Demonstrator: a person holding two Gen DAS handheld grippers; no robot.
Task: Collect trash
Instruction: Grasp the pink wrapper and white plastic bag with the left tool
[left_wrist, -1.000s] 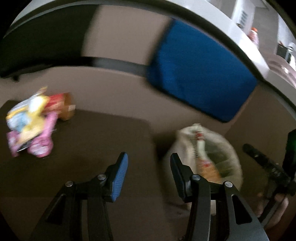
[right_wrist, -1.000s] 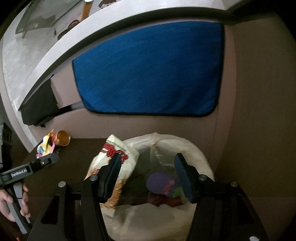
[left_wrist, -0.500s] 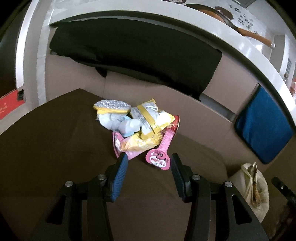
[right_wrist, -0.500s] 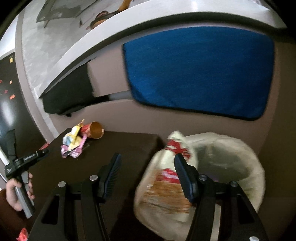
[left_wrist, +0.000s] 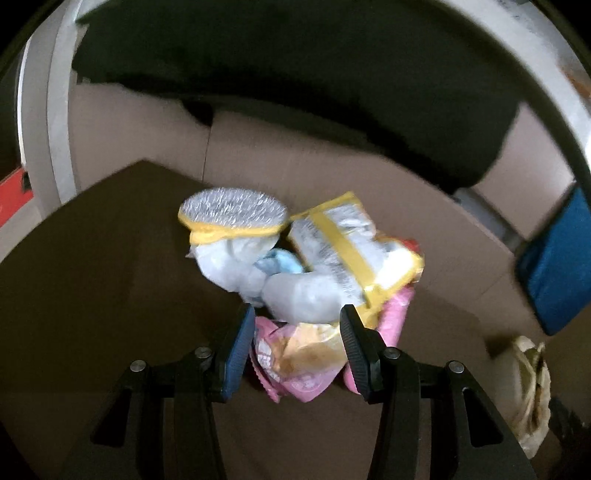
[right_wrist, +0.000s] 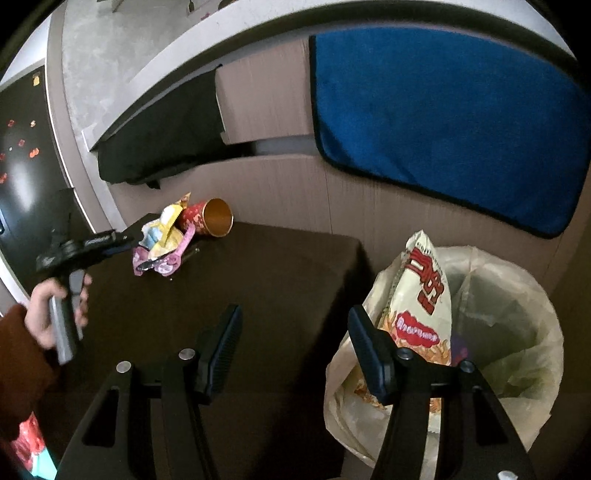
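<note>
Hovering: I am holding my left gripper (left_wrist: 297, 328) low over the heap of wrappers (left_wrist: 306, 273), its fingers spread wide and pressing on nothing.
Left fingers: they are flanking the near edge of the heap, with the pink wrapper (left_wrist: 295, 369) showing between them; I cannot tell whether either pad is touching it.
Heap: it is lying on the dark desk (left_wrist: 92, 295) near the far corner, against the tan wall.
In the heap: a silver-topped packet with a yellow rim (left_wrist: 232, 212) is sitting at the back, a yellow-striped packet (left_wrist: 354, 247) to its right, and crumpled white plastic (left_wrist: 299, 295) in front of them.
Right gripper (right_wrist: 295, 328): I am keeping it wide too, nothing between its fingers, above the desk's near right edge.
Trash bag (right_wrist: 517, 332): it is standing open just off the right end of the desk, close by my right gripper.
Chip bag (right_wrist: 424, 299): it is leaning upright inside the trash bag, at its left side.
Red cup (right_wrist: 208, 219): it is lying on its side at the back of the heap, mouth facing right.
My left hand (right_wrist: 51, 310): it is gripping the left gripper's handle, a rust-coloured sleeve (right_wrist: 18, 362) behind it.
Background: a blue cloth (right_wrist: 443, 118) and a black cloth (right_wrist: 166, 136) are hanging on the wall behind the desk.
</note>
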